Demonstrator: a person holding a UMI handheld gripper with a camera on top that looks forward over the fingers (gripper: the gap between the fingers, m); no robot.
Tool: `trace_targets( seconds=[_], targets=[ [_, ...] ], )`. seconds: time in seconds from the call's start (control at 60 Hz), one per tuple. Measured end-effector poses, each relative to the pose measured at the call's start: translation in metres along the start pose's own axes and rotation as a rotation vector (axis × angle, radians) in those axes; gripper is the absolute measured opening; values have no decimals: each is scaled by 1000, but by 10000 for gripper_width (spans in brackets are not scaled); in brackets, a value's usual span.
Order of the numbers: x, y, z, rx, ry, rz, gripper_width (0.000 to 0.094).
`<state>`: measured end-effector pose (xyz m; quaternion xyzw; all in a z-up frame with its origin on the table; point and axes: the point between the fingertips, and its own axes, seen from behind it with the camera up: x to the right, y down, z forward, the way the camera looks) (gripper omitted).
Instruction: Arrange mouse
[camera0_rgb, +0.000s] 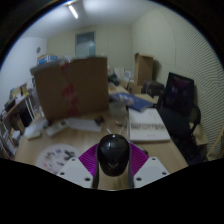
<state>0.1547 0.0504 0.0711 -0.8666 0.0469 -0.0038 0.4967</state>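
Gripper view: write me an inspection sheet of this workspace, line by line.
Surface: wooden table, crowded at its far side.
Job's things: black mouse between the fingers.
Clutter: large cardboard box beyond the mouse; white booklet ahead; printed sheet beside the fingers.
Grippers: gripper with purple pads, both fingers pressing the mouse.
Cables: nothing seen.
Surroundings: black office chair past the table; ceiling light; pale walls.
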Motion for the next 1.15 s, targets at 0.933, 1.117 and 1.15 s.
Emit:
trace_targets(
  seconds=[0.933,1.117,1.15],
  targets=[
    [-208,87,-39,-216,-189,-81,851],
    [-197,78,-137,-220,-186,-9,838],
    [-190,79,-155,-219,-174,-1,835]
  ],
)
